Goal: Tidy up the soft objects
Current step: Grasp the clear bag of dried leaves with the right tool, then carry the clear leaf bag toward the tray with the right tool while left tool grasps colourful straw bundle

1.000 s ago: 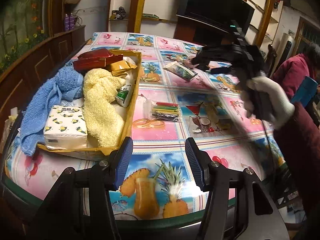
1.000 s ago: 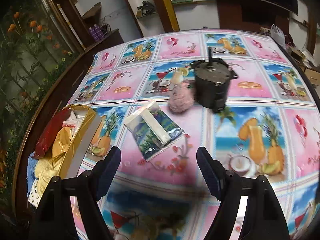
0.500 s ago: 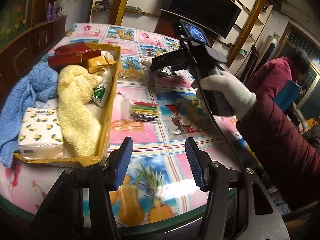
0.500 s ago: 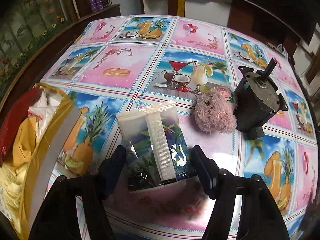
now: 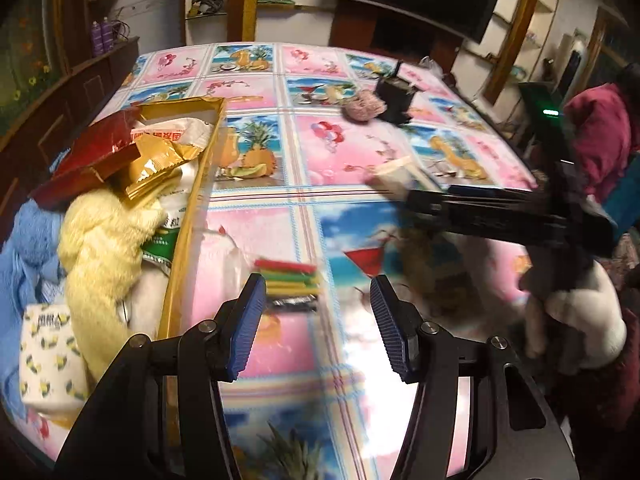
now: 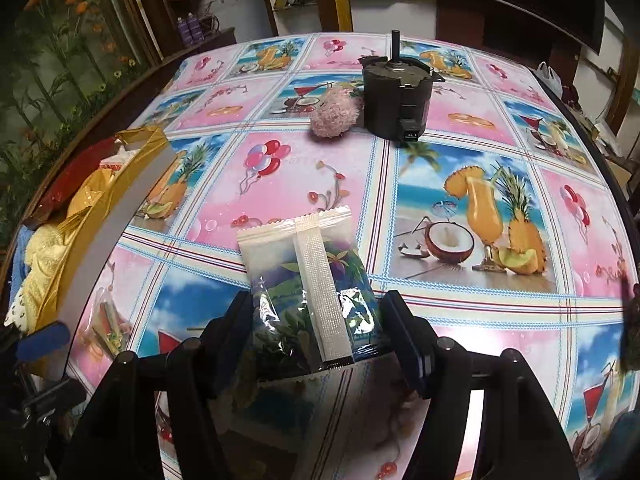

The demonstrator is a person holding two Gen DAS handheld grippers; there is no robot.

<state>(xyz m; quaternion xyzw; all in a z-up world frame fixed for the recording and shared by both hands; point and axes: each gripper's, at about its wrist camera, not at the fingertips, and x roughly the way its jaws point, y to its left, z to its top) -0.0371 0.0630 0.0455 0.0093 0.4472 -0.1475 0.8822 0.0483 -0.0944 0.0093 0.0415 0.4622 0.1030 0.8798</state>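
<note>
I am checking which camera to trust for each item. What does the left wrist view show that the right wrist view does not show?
Only the left wrist view shows the blue towel and the printed tissue pack in the gold tray, and a gloved hand. Only the right wrist view shows the right gripper closed on the sachet, seam side up. Both show the pink fluffy toy touching the dark motor, the yellow towel, and the packet of coloured strips on the tablecloth.

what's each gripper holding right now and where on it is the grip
The right gripper is shut on the packet, pads against the two long sides near its lower end. The left gripper holds nothing; its jaws stand apart over the table.
</note>
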